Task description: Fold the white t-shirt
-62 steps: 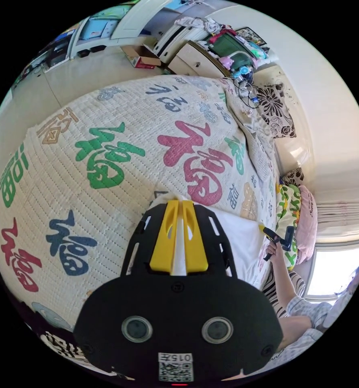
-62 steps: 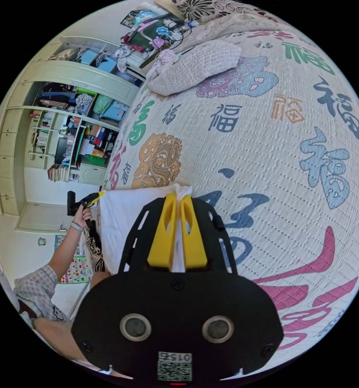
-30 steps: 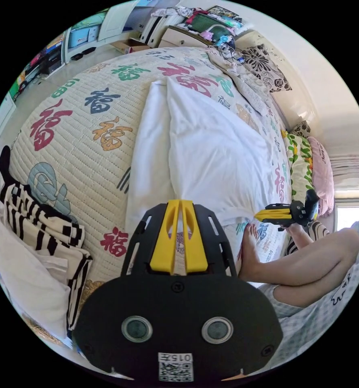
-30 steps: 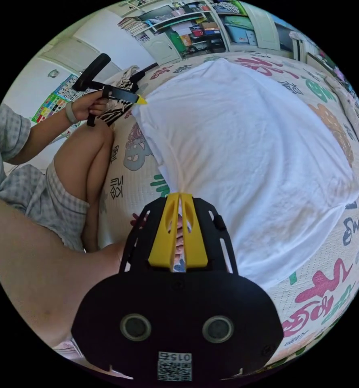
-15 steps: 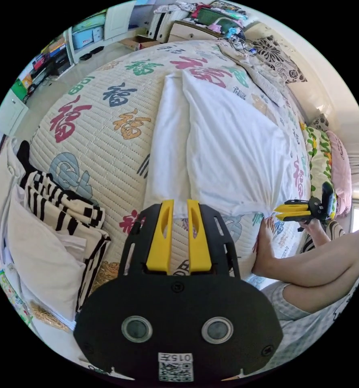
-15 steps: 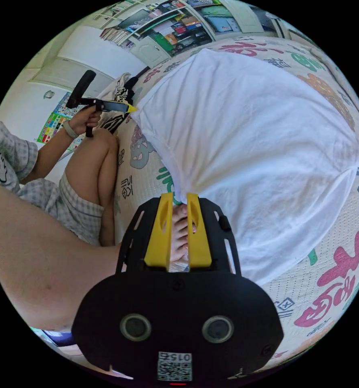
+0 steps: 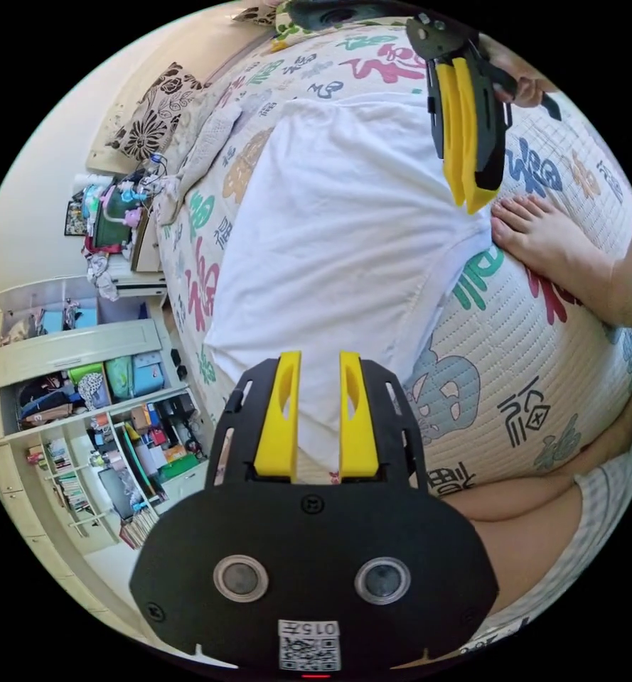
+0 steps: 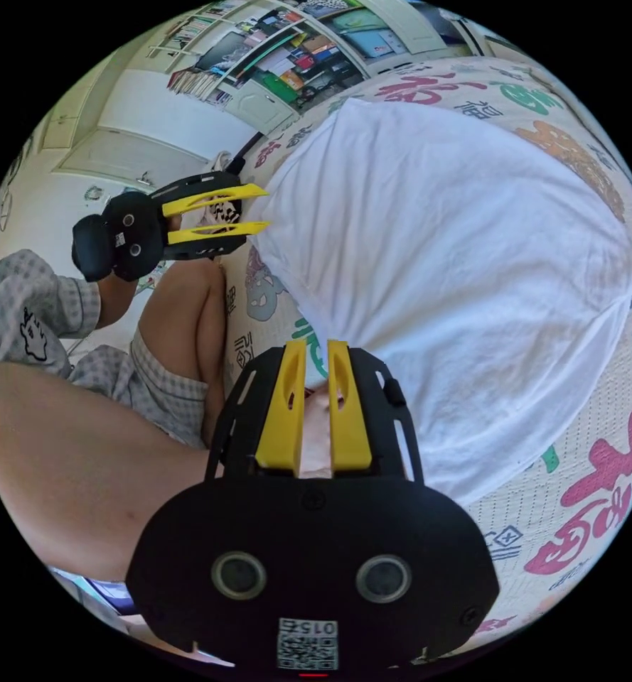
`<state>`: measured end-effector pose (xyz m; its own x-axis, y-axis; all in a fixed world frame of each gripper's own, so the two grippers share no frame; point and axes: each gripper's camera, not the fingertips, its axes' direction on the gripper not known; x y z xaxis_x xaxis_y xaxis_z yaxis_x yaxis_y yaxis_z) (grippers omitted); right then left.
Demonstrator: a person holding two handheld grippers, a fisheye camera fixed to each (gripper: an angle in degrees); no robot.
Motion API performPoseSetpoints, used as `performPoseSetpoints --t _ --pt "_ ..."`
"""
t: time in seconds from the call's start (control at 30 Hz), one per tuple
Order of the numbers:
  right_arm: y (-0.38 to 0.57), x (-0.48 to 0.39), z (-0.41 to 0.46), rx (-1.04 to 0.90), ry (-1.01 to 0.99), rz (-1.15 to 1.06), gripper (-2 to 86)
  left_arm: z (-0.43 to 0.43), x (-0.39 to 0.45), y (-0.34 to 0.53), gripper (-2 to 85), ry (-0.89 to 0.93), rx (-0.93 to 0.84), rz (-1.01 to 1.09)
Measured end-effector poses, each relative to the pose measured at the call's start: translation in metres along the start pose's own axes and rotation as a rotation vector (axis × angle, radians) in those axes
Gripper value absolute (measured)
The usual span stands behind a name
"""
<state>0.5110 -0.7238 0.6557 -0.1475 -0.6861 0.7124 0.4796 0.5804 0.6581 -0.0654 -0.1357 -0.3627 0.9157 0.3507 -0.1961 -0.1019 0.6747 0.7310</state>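
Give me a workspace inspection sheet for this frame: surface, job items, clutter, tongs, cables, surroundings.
Surface: quilted bedspread with printed characters.
Job's things: white t-shirt lies spread flat on the bedspread, ungripped.
Clutter: a bare foot rests on the bedspread beside the shirt's edge.
Grippers: left tongs open, over the shirt's near edge; right tongs open, empty, above the person's foot.
Cables: tangled leads by the far bedside.
Surroundings: crowded shelving, patterned pillows.
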Motion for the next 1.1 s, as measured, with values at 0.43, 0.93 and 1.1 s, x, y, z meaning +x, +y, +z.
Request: performPoseSetpoints --t 0.43,0.93,1.1 --pt "-0.201 -0.043 -0.013 0.114 0.142 -0.18 7.5 0.071 -0.054 0.188 10.8 0.599 0.039 -1.09" --pt "-0.477 -0.075 0.102 -0.28 0.501 -0.141 11.5 0.141 -0.042 0.304 9.9 0.684 -0.012 -1.366" --pt "-0.499 -0.079 0.111 -0.397 0.54 -0.164 6.6 0.149 -0.037 0.327 5.6 0.749 0.017 -1.389"
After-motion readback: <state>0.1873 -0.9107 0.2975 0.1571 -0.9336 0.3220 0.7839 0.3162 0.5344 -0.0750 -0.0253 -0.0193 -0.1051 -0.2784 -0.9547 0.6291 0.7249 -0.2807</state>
